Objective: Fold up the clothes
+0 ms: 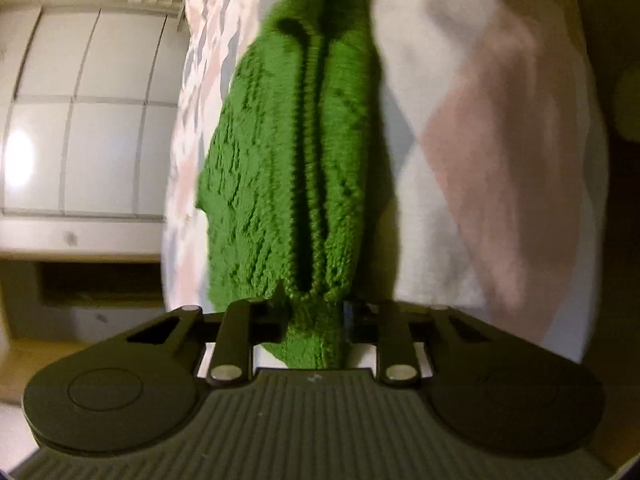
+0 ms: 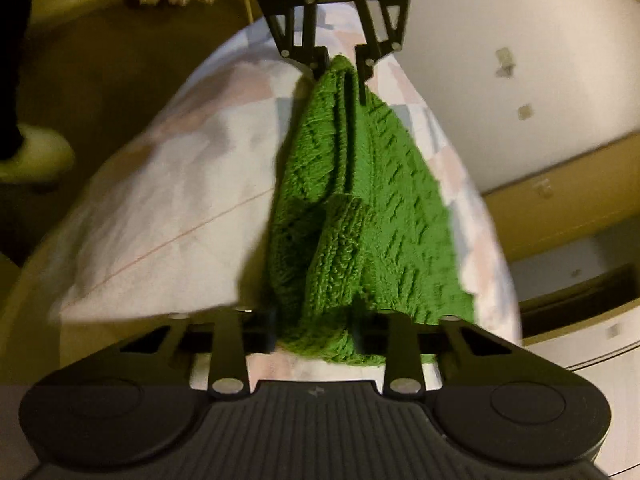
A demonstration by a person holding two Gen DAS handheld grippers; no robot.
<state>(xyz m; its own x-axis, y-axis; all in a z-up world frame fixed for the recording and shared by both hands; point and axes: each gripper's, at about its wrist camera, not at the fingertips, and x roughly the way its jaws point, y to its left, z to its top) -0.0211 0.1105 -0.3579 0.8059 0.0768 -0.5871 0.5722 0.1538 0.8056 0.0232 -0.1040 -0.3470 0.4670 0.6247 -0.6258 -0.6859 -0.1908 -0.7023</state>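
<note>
Both claws, left (image 1: 314, 312) and right (image 2: 314, 330), clamp the knit (image 2: 360, 200) above the bed (image 2: 160, 220); keep it taut, edges matched.

Your right gripper (image 2: 316, 330) is clamped on one end of the green knit (image 2: 360, 208), wool bunched between its fingers. The knit stretches away to your left gripper (image 2: 340, 66), which pinches the far end and faces you. A ribbed band, perhaps a cuff, lies folded across the middle. Under the knit spreads a pale patterned bedcover (image 2: 168, 208), blurred by motion. A shoe (image 2: 36, 156) shows at the left edge, and a wall (image 2: 520, 40) with small marks rises on the right.
</note>
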